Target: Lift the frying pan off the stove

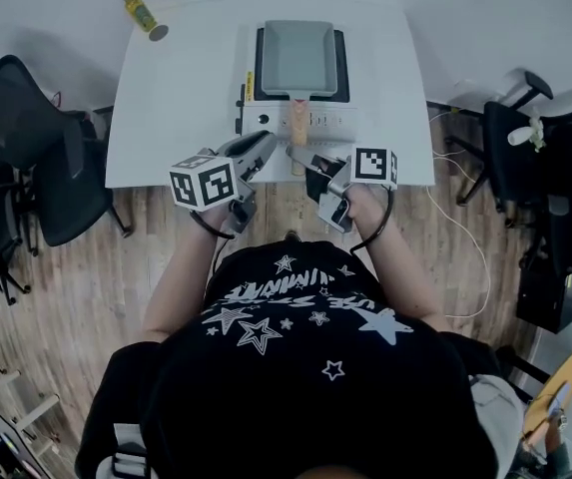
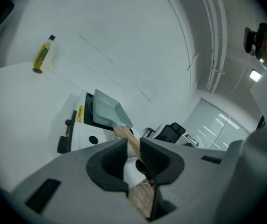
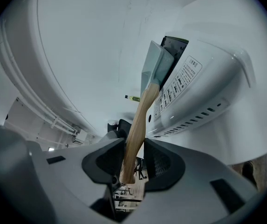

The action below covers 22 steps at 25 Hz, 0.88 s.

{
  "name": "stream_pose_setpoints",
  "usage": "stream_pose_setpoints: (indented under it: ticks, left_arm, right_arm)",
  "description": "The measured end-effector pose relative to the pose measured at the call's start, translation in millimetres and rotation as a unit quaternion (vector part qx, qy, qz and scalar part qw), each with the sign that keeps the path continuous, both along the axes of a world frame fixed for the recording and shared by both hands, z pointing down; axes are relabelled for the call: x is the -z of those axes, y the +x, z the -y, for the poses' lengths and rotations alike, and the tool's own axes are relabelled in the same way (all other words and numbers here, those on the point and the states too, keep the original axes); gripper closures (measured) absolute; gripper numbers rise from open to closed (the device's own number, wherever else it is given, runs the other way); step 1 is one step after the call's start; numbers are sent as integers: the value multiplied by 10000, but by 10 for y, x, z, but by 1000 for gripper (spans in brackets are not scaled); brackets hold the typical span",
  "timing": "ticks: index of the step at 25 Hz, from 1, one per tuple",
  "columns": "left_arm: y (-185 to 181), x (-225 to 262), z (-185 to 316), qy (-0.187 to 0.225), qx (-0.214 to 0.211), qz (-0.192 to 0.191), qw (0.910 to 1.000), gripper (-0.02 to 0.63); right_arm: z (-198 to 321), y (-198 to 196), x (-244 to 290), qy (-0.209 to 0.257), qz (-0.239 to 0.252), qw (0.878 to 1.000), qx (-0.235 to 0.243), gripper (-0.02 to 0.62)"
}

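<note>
A grey rectangular frying pan (image 1: 298, 58) with a wooden handle (image 1: 296, 123) sits on the white table-top stove (image 1: 266, 118). In the right gripper view the handle (image 3: 140, 120) runs down between the pads of my right gripper (image 3: 134, 157), which is shut on its end, with the pan (image 3: 154, 66) beyond. My left gripper (image 1: 269, 148) hovers just left of the handle. In its own view my left gripper (image 2: 133, 146) shows only a narrow gap with nothing gripped, and the handle (image 2: 126, 136) and pan (image 2: 106, 110) lie ahead.
The stove stands on a white table (image 1: 166, 98) near its front edge. A small yellow bottle (image 1: 142, 13) stands at the far left corner. Black office chairs (image 1: 36, 158) flank the table on both sides, and wooden floor lies below.
</note>
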<state>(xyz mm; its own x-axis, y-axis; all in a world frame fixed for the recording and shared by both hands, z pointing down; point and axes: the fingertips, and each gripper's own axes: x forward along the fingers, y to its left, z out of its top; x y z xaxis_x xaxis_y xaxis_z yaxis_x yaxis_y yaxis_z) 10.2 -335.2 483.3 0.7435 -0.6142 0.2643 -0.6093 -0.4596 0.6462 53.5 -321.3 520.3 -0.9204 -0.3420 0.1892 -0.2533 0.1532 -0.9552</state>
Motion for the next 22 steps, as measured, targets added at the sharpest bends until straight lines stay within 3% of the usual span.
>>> stream_pose_setpoints:
  ticks: [2, 6, 12, 16, 22]
  left_arm:
    - [163, -27, 43, -312, -227, -351, 9986, 474]
    - [363, -44, 190, -916, -289, -1065, 9897, 408]
    - [498, -228, 324, -1522, -499, -1092, 9810, 397]
    - [579, -287, 428, -1831, -523, -1310, 9729, 397]
    - [609, -366, 514, -1975, -399, -1353, 9701, 399]
  right_arm:
    - [8, 6, 2, 52, 30, 10000, 64, 471]
    - [12, -2, 7, -19, 101, 9998, 172, 471]
    - [-1, -5, 0, -12, 124, 9992, 374, 469]
    - [7, 10, -12, -8, 110, 9987, 493, 469]
    - [6, 17, -1, 3, 198, 9981, 576, 471]
